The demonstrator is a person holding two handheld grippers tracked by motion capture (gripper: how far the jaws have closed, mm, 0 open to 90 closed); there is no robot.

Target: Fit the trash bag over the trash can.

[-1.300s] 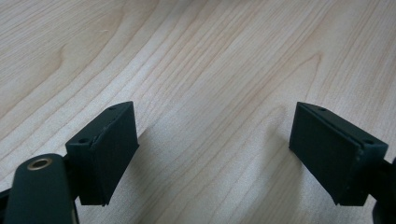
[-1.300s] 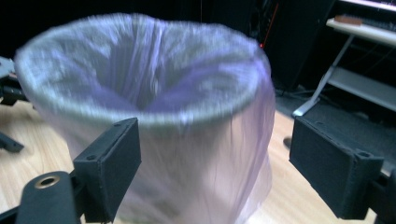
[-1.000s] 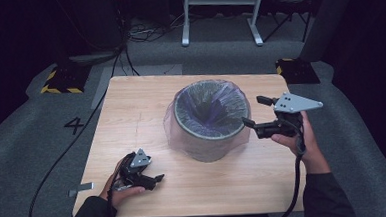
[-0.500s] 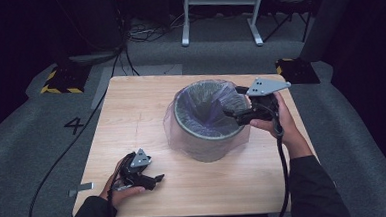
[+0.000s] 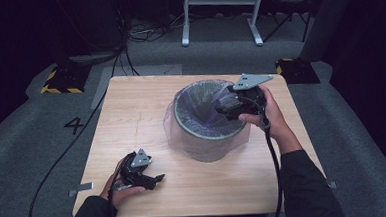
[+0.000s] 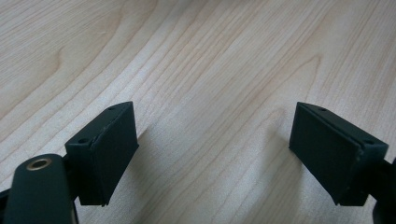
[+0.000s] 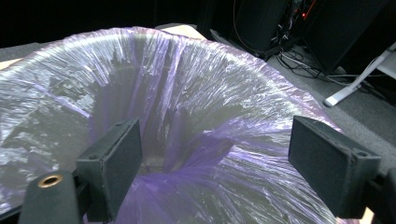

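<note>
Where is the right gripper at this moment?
In the high view, the right gripper is at the right rim of the bin, over the purple liner, jaws open.

One legible mark: a dark numeral "4" on the grey floor, left of the table, seen in the high view. A yellow-and-black hazard striping runs along the edge of a dark base on the floor beyond the numeral; it carries no wording. No readable text in the left gripper view or the right gripper view.
</note>
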